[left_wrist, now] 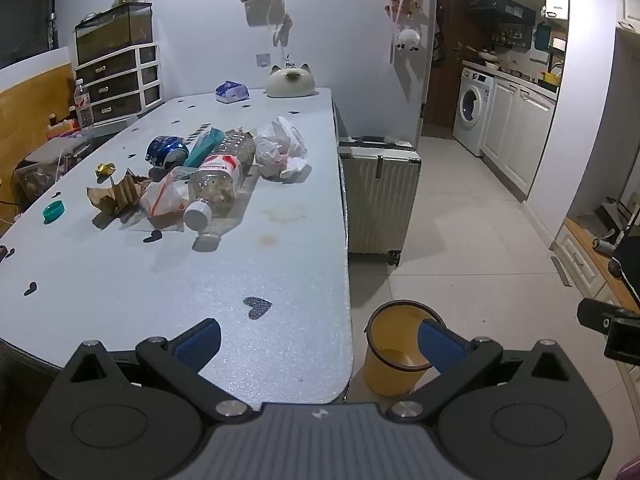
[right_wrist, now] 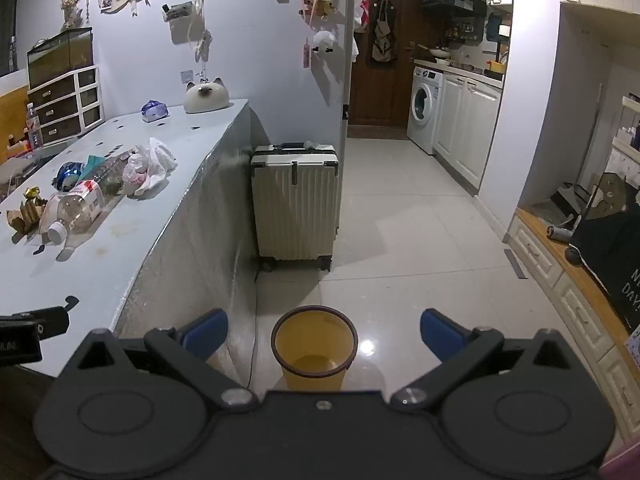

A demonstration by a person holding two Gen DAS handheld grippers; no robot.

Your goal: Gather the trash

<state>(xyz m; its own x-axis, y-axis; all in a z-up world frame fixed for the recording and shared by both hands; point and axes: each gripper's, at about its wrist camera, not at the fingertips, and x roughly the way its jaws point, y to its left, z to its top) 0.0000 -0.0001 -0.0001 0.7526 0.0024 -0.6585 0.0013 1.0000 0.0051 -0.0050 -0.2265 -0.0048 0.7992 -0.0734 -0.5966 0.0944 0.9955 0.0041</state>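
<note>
Left gripper (left_wrist: 320, 346): matte black body, two round black discs flanking a grey ribbed centre plate with a small white mark. Black linkage arms pinned with silver screws; triangular cut-outs outboard of the plate. Blue ribbed pads (left_wrist: 199, 344) on the fingers.

Right gripper (right_wrist: 324, 338): same black build, darker centre plate with one silver screw at its top edge, silver pivot screws either side, blue pads (right_wrist: 440, 334).

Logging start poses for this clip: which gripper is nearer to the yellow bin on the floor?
Right. The right gripper hangs open almost directly above the yellow bin. The left gripper, also open, is over the table corner, with the bin off to its right.
</note>
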